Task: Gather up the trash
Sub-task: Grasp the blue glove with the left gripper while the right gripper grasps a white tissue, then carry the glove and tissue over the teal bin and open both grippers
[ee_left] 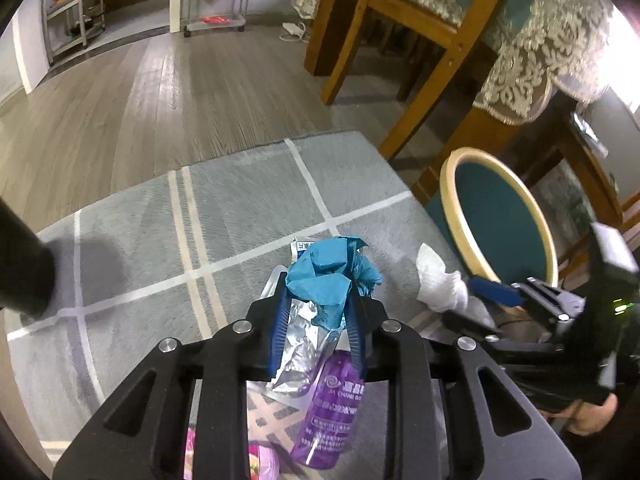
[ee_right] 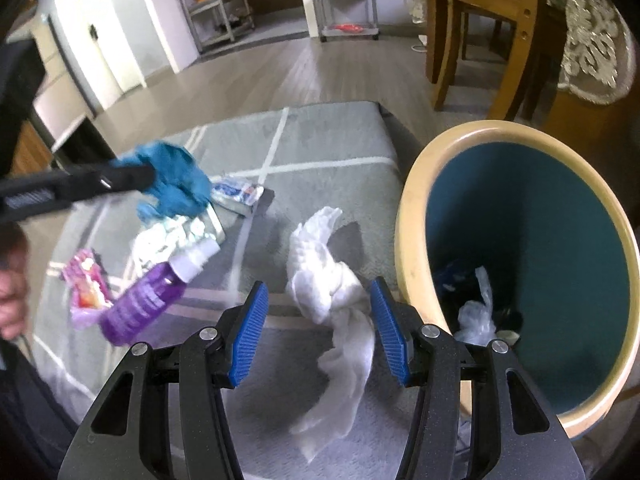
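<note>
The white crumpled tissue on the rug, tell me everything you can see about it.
The white tissue is a soft, wrinkled paper wad, twisted into a knot at its middle with a loose tail trailing toward the camera. It lies on the grey rug just beside the bin, between the open blue pads of the right gripper. The pads are not pressing on it. Whether it touches the bin cannot be told.

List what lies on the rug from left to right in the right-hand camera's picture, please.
pink wrapper → purple bottle → white crumpled tissue → bin
</note>
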Demonstrator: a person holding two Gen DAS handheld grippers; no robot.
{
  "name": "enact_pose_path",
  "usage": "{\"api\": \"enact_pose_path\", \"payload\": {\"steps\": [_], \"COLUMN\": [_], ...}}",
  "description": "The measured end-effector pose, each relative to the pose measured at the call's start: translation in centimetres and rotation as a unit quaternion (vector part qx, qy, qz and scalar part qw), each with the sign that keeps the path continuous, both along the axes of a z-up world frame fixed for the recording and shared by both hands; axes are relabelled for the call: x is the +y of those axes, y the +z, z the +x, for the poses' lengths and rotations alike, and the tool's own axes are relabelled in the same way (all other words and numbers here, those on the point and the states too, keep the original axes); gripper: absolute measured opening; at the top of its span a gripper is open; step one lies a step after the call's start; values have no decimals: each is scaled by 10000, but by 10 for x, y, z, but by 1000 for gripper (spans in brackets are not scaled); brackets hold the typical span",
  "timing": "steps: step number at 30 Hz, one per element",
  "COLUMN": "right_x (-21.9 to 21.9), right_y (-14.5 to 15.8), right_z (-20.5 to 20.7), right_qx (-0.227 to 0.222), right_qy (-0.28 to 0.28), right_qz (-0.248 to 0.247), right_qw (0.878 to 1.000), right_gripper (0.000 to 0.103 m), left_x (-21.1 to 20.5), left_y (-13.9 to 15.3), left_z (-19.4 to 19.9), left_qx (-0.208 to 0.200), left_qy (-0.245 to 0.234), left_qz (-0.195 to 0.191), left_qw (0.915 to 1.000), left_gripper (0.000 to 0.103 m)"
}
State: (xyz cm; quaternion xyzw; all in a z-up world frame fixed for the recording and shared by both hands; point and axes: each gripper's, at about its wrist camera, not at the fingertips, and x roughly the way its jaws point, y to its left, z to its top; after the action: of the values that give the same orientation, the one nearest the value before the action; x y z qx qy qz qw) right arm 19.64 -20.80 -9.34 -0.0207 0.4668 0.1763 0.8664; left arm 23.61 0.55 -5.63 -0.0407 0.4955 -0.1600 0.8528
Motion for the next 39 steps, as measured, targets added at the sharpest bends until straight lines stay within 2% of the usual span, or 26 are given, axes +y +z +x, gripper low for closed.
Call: {"api": "enact_pose_path", "payload": {"steps": [3,7,9,23,39], "right_x": [9,15,13,-11,-45], "right_y": [-7,-8,-5,38,69], "right_z": [-2,-6,-8,-36,-58], "right_qx": [-50,-145,-146,-385,-587], "right_qy": [68,198,229,190,-76], "right_qz": [-382,-517,-387,491,766], "right_qw": [9992,9984,9989,9979,9953], "right_gripper": [55,30,27,27,27], "left_x": [5,6,4,14,14], "left_y": [7,8,8,13,15], "left_z": [-10,-18,-23,-51,-68], "left_qx": [-75,-77,-68,-127,-203], "left_qy": [32,14,-8,88,6], "left_qz": [-90,-59,-7,33,18], "left_qw": [9999,10000,10000,9999,9998], "left_gripper": [25,25,25,25,25]}}
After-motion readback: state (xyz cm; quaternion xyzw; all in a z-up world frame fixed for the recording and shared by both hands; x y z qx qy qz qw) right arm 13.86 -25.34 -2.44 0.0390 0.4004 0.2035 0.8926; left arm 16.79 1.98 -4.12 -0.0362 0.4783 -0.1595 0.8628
